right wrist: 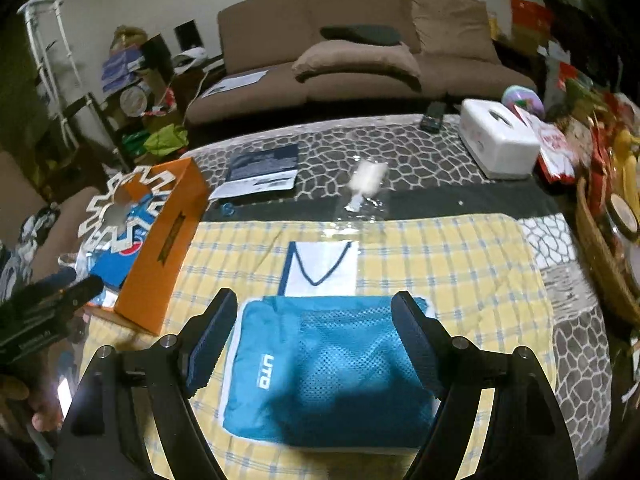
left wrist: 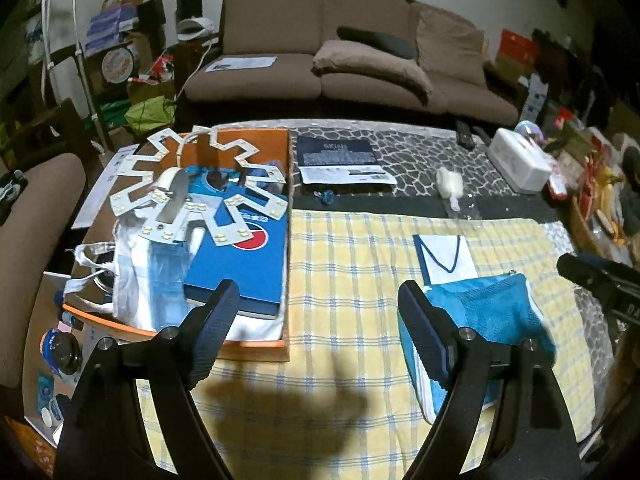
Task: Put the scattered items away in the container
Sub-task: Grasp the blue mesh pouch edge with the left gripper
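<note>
Both grippers gape wide with nothing in them; the right gripper [right wrist: 314, 336] hangs above the teal mesh pouch [right wrist: 332, 368], which lies flat on the yellow checked cloth [right wrist: 460, 264], right of the orange box [left wrist: 256, 138]. My worry: the pouch is floppy and wide, so pinching it flat could just bunch the cloth too; the box is already piled with an LED panel [left wrist: 188, 196], so it may slide off. Its long axis runs left-right, logo reading sideways. The left gripper [left wrist: 318, 332] sits near the box's near corner.
</note>
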Demonstrator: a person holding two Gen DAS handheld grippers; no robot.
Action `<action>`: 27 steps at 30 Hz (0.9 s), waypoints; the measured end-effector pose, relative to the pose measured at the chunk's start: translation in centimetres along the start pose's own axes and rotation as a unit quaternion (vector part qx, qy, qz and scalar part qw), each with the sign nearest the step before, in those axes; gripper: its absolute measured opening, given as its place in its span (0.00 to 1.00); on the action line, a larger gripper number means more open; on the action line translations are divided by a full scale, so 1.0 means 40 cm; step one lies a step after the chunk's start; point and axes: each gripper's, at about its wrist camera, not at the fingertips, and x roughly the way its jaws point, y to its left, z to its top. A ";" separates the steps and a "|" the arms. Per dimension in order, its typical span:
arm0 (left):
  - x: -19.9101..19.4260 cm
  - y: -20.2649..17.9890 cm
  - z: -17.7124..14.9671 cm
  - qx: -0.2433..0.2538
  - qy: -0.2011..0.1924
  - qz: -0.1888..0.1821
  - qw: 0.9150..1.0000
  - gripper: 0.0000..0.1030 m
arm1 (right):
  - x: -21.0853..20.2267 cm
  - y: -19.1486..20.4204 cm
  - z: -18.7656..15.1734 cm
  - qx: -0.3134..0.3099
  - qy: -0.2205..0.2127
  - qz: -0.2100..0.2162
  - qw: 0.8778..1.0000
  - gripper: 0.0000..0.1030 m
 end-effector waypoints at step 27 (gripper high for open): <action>0.296 -0.209 -0.187 0.008 0.190 -0.042 0.981 0.71 | 0.288 -0.292 -0.126 0.107 0.249 -0.053 0.961 0.79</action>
